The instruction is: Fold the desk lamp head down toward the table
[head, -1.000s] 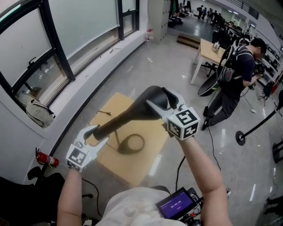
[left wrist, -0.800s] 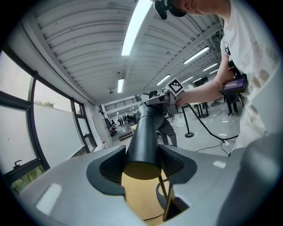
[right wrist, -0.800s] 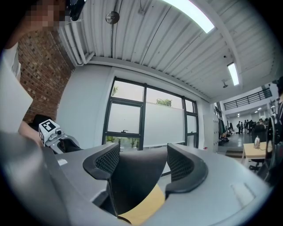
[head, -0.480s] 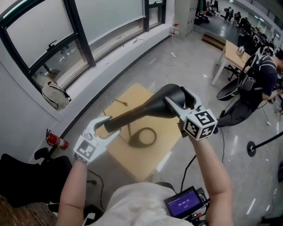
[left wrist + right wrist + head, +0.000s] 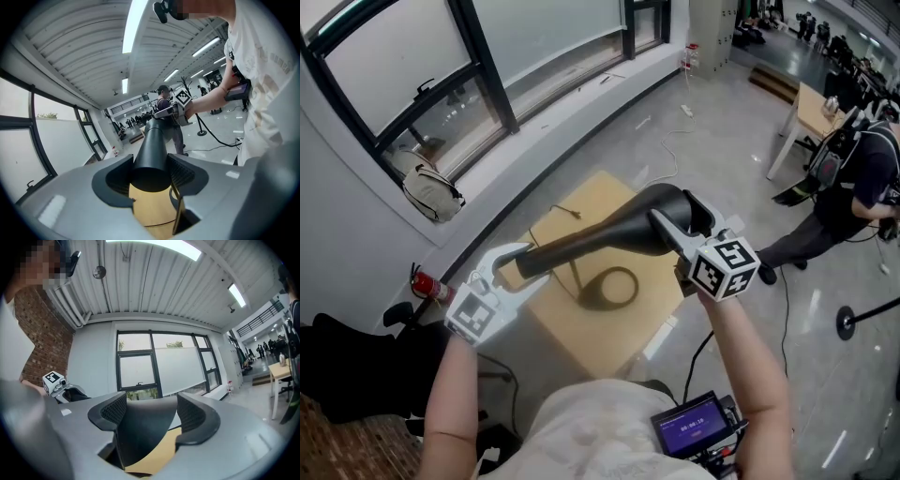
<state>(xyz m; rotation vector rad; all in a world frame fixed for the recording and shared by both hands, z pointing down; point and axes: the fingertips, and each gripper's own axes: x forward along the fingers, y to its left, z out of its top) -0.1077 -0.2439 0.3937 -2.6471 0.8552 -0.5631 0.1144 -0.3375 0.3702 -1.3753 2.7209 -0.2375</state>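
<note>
While clamping jaws on matte black conical lamp head (image 5: pixel 623 225), left gripper (image 5: pixel 525 265) at stem, right gripper (image 5: pixel 677 217) at flare, expect slick, rigid shell.

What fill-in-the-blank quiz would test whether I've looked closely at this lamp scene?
The lamp is ____ in colour.
The right hand-held gripper is closed on the lamp's wide ____.
By the wall under the window stands a ____ fire extinguisher.
Missing words: black; head; red.
</note>
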